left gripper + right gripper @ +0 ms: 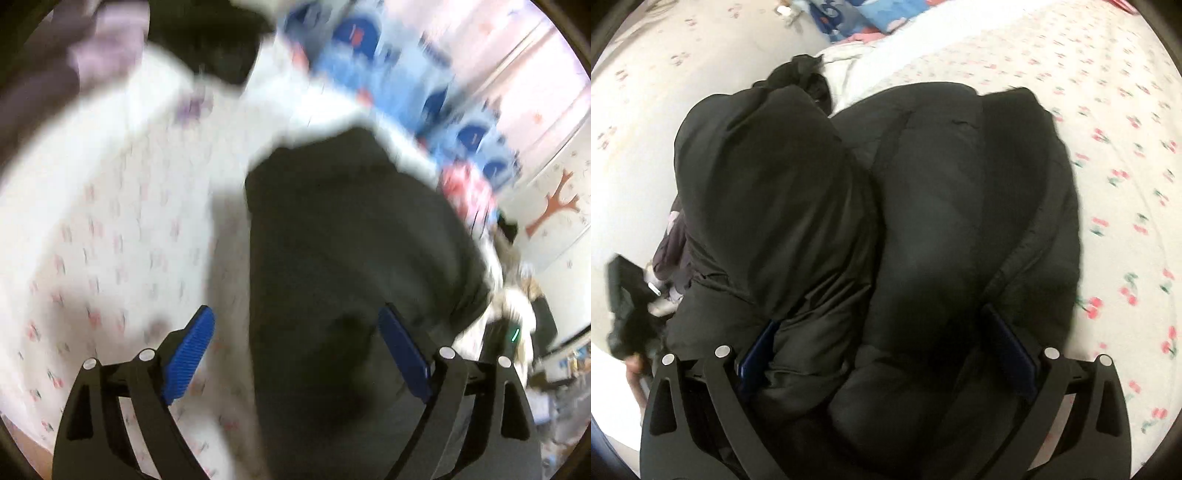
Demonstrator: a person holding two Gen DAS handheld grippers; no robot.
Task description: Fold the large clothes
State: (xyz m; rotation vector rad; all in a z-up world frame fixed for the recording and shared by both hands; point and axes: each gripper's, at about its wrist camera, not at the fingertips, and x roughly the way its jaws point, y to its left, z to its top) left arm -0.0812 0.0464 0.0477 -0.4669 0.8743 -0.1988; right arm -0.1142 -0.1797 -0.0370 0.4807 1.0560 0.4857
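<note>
Bedsheet (110,229) printed with small cherries spreads under everything, a soft flat surface that gives a bulky garment room to be laid out and doubled over. In the left wrist view, badly blurred, the left gripper (295,354) hangs above it with its blue pads (190,354) spread wide and nothing between them; the black padded jacket (351,240) lies ahead and slightly to the right, its near edge passing under the right-hand finger, apart from the pads as far as the blur lets me judge. A blue patterned quilt (424,81) sits heaped beyond.

In the right wrist view the right gripper (886,358) is down among the jacket (923,221), folds bulging up between its fingers. The pads are half buried in fabric; whether they press on it or merely sit in it I cannot tell. The jacket looks already doubled into two thick lobes, likely to keep the bundle compact.
</note>
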